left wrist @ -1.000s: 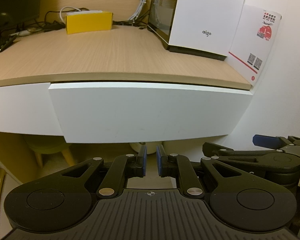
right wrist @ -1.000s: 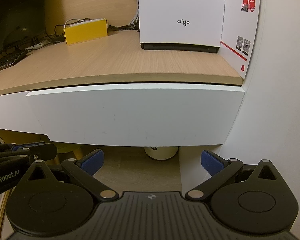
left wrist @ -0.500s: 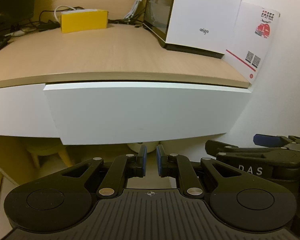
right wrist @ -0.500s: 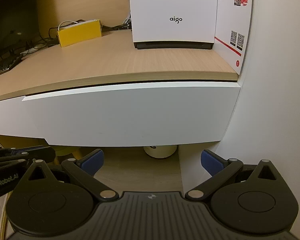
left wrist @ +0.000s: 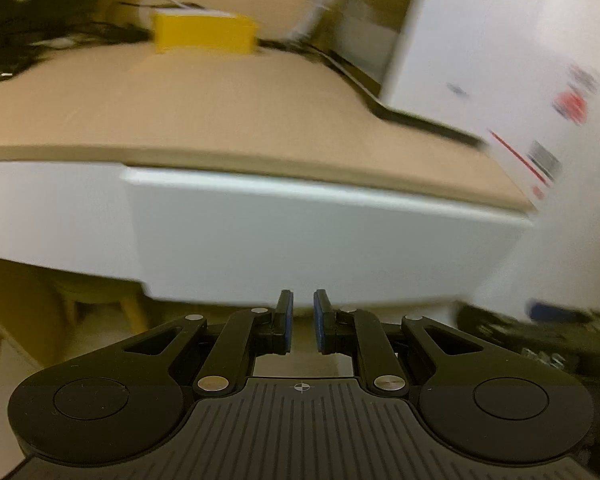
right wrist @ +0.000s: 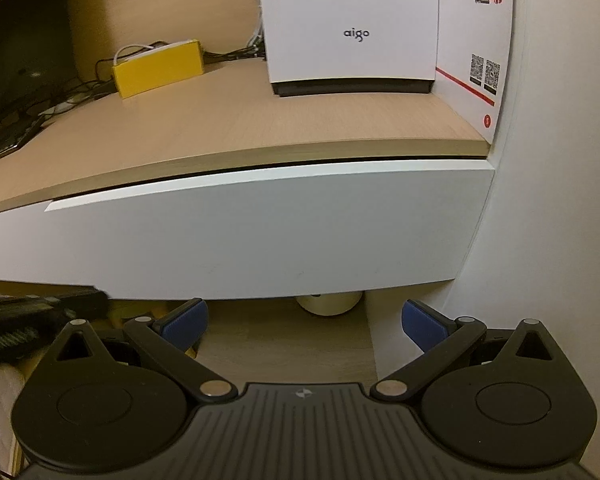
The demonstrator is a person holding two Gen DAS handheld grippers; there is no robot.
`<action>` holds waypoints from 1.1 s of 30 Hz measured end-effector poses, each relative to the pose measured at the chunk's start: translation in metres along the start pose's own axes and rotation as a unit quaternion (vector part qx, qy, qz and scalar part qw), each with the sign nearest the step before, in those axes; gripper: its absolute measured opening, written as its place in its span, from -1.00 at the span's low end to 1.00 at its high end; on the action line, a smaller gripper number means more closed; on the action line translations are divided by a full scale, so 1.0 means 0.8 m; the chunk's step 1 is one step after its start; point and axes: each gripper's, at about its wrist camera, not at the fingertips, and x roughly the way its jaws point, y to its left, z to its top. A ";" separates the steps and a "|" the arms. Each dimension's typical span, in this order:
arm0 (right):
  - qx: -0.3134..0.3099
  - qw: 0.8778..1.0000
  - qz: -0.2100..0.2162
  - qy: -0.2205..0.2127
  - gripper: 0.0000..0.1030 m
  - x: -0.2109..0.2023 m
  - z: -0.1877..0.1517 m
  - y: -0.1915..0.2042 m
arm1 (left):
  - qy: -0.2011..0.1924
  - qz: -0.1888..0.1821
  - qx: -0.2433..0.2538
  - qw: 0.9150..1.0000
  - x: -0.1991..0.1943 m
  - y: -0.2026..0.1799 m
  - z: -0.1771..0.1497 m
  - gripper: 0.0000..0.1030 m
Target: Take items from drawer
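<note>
White drawer front under the wooden tabletop, pulled out only a crack. Left tongs nearly together, gripping nothing, low before the drawer's bottom edge. Right tongs spread wide, empty, below the drawer
</note>
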 end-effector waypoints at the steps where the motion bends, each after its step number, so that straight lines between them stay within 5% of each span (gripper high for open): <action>1: 0.001 1.000 -0.003 -0.001 1.00 0.004 0.004 0.000 | -0.013 0.015 -0.009 1.000 -0.002 0.012 0.008 -0.73; 4: 0.001 1.000 -0.011 -0.011 1.00 0.014 0.017 0.003 | -0.043 0.042 -0.046 0.997 -0.005 0.055 0.039 -0.70; 10: -0.006 0.999 -0.021 -0.031 1.00 0.042 0.059 0.024 | -0.024 0.013 -0.133 0.991 0.020 0.137 0.088 -0.70; 33: -0.047 0.998 -0.031 -0.039 1.00 0.103 0.107 0.096 | 0.029 0.002 -0.108 0.994 0.068 0.150 0.107 -0.47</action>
